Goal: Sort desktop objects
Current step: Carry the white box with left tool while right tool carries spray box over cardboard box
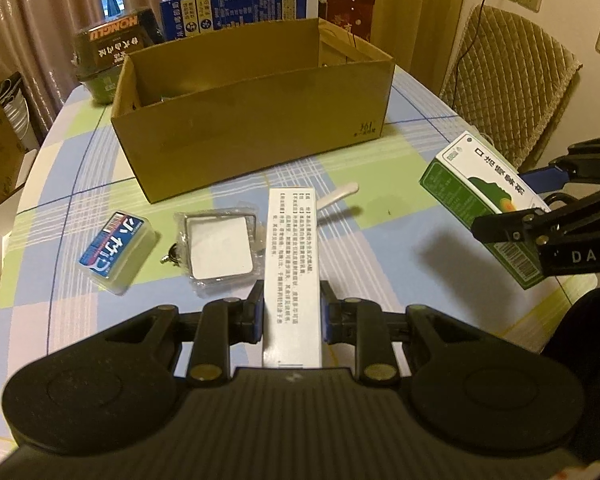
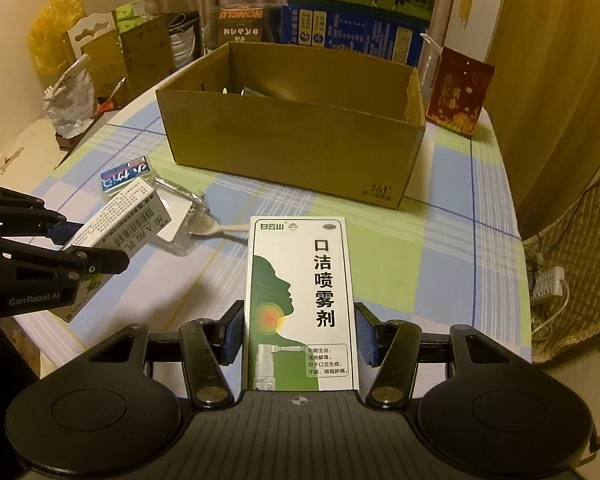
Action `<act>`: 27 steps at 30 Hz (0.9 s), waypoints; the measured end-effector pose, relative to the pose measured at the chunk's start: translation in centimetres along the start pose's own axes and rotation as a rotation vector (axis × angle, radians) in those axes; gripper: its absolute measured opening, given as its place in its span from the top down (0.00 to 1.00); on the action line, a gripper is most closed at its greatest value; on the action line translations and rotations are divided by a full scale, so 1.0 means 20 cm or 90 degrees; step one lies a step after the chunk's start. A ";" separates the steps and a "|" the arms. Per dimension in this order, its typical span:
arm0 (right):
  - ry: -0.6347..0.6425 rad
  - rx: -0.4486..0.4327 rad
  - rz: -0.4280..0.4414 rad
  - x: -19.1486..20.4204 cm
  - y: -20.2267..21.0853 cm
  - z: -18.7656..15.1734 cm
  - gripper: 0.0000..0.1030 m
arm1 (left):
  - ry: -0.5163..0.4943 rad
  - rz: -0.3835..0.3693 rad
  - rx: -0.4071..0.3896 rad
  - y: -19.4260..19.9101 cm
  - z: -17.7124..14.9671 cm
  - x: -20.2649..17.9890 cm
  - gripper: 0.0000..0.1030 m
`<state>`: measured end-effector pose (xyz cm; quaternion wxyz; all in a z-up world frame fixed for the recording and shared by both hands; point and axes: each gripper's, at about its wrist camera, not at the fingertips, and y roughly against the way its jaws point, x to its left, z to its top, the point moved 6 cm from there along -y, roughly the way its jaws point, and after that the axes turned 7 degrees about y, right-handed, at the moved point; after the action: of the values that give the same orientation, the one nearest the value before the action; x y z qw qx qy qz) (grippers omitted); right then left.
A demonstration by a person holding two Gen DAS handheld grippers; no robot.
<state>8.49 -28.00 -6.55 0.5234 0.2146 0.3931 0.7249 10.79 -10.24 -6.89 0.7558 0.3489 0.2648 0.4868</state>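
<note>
My left gripper [image 1: 293, 312] is shut on a narrow white printed carton [image 1: 294, 264], held above the checked tablecloth [image 1: 400, 248]. In the right wrist view this left gripper [image 2: 92, 244] shows at the left with its white carton [image 2: 120, 220]. My right gripper [image 2: 300, 336] is shut on a green and white spray box [image 2: 300, 300]; the left wrist view has that right gripper [image 1: 520, 200] and its spray box [image 1: 472, 184] at the right. Beyond both stands an open cardboard box [image 1: 252, 120] [image 2: 292, 136]. A blue floss pack [image 1: 114, 246], a clear-wrapped square item [image 1: 218, 248] and a white plastic utensil [image 1: 338, 196] lie on the cloth.
Milk cartons [image 1: 236, 4] and a dark pack [image 1: 112, 44] stand behind the cardboard box, with a red bag [image 2: 460, 96] at its right. A quilted chair [image 1: 508, 80] sits off the table's right edge, a power strip [image 2: 548, 280] lies below, and bags [image 2: 72, 100] crowd the left.
</note>
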 end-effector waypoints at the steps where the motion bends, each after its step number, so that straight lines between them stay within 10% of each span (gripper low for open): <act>1: 0.000 -0.002 0.000 0.00 0.01 0.01 0.49 | 0.000 0.001 -0.002 0.01 0.01 0.00 0.79; 27: 0.022 -0.036 -0.015 -0.10 0.09 0.33 0.49 | 0.026 0.032 -0.049 0.15 0.33 0.16 0.79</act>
<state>12.86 -27.77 -1.10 0.5305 0.1823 0.3837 0.7335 15.32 -8.31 -0.63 0.7506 0.3162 0.2526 0.5224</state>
